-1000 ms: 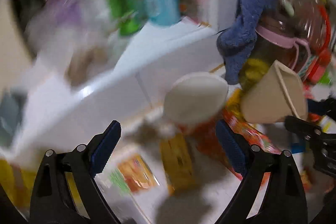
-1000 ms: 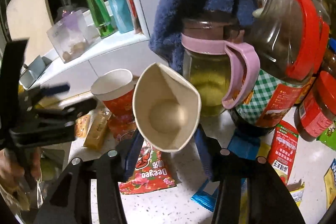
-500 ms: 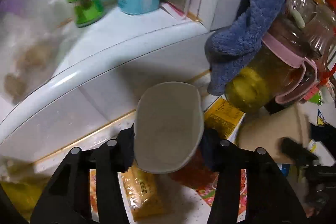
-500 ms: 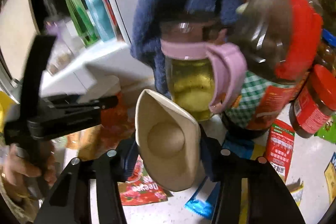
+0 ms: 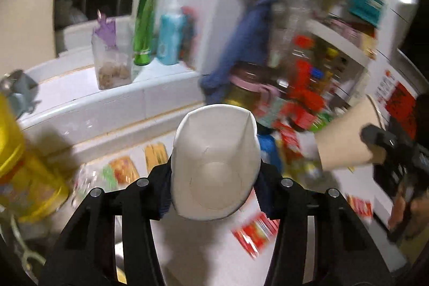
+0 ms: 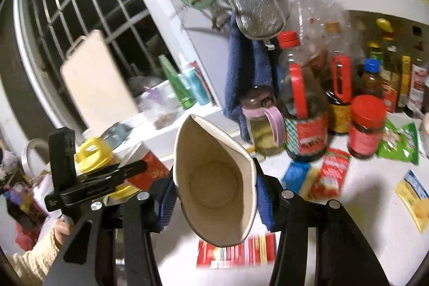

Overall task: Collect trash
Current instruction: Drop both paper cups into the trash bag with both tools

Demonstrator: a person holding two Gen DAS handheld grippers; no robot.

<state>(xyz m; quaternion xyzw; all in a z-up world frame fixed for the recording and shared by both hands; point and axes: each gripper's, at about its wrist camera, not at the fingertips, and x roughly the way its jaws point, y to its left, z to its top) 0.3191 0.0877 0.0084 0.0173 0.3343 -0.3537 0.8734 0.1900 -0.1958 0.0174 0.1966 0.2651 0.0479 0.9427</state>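
Your left tongs (image 5: 214, 173) are clamped on a white paper cup (image 5: 214, 160), squeezed out of round between the blue pads, its mouth facing the camera and its bottom showing inside. The jaws closed on it within the last second and now hold steady, about half open around the cup. The cup hangs in the air above the table (image 5: 203, 253), clear of the wrappers lying there.

Your right tongs (image 6: 214, 195) grip a second cup (image 6: 214, 178), beige inside, also pinched flat at the sides, mouth towards the lens. Those jaws sit a little under half open, pressed on its walls. From the left wrist view this cup (image 5: 346, 138) shows at the right edge, sideways on, with the right tongs' dark finger across it.

In the right wrist view the left tongs (image 6: 107, 173) stand at the left, holding the red-printed outside of the white cup (image 6: 147, 170).

Below both cups the table still carries wrappers: a red one (image 6: 236, 251) just under the right tongs, a red and a blue packet (image 6: 332, 173) near the jars, a green bag (image 6: 399, 141) and a yellow packet (image 6: 413, 195) farther right. A blue towel (image 6: 241, 71) hangs behind a pink-lidded jar (image 6: 262, 122).
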